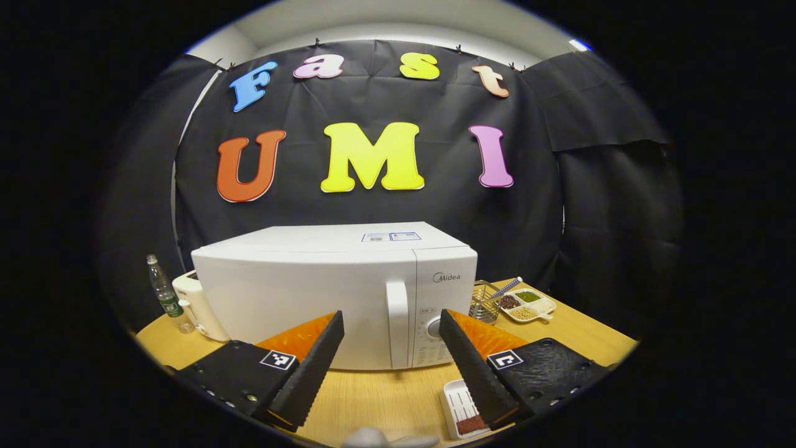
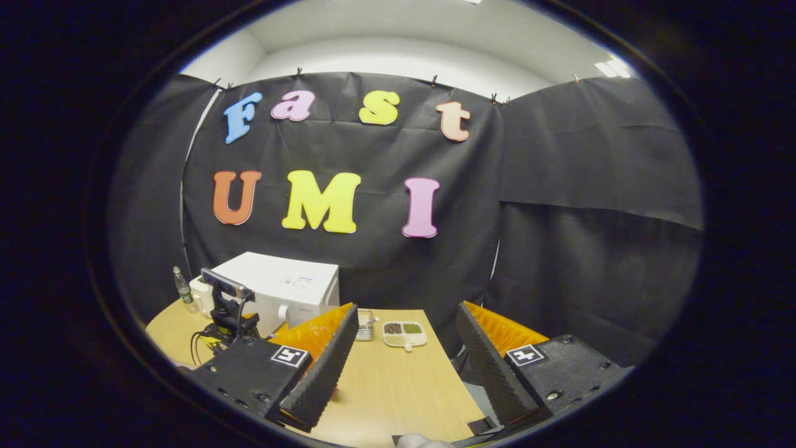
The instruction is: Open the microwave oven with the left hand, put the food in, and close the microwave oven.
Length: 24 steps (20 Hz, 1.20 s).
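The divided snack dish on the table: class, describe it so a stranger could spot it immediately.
Start at the white microwave oven on the wooden table. Look past its control-panel side, beyond the small wire basket, to the divided snack dish. Unlike its neighbours, it is a pale tray whose separate compartments hold dark, green and tan fillings.

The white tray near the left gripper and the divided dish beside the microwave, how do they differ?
The white tray lies at the table's near edge, partly behind a finger of the left gripper; the divided dish sits farther back, right of the microwave. The tray is a plain rectangle with something dark red at one end; the dish has compartments holding dark, green and pale contents. Both are white and rest flat on the wooden table.
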{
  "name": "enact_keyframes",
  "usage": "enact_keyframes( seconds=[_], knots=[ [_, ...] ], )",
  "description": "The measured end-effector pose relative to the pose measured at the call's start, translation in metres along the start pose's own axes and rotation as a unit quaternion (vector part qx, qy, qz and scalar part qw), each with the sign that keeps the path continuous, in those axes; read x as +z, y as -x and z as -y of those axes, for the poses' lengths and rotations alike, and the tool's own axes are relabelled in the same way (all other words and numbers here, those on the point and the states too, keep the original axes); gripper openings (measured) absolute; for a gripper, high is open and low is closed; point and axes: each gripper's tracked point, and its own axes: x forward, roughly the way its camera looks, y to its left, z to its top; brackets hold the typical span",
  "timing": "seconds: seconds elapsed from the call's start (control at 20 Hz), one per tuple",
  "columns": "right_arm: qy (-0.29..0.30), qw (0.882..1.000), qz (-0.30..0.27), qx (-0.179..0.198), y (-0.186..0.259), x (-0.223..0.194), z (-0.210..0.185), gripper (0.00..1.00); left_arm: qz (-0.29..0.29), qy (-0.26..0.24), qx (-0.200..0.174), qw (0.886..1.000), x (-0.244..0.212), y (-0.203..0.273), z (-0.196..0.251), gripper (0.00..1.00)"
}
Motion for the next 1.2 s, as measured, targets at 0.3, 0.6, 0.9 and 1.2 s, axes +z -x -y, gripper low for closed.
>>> enact_keyframes(
  seconds=[0.3, 0.6, 0.9, 1.2],
  knots=[
    [0.001, 1.0, -0.021, -0.008, -0.011, -0.015, 0.008, 0.91, -0.008, -0.012, 0.006, 1.0, -0.017, -0.044, -0.001, 0.79],
    [-0.01, 1.0, -0.029, 0.001, -0.021, -0.021, 0.009, 1.0, -0.011, -0.018, 0.022, 1.0, -0.022, -0.053, -0.006, 0.8],
    [-0.015, 0.999, -0.032, 0.013, -0.017, -0.027, 0.009, 0.92, -0.021, 0.001, 0.008, 1.0, -0.023, -0.052, 0.001, 0.22],
    [-0.007, 0.999, -0.028, 0.013, -0.009, -0.026, 0.015, 1.0, -0.031, 0.014, -0.009, 0.999, -0.023, -0.05, 0.002, 0.1]
  ],
)
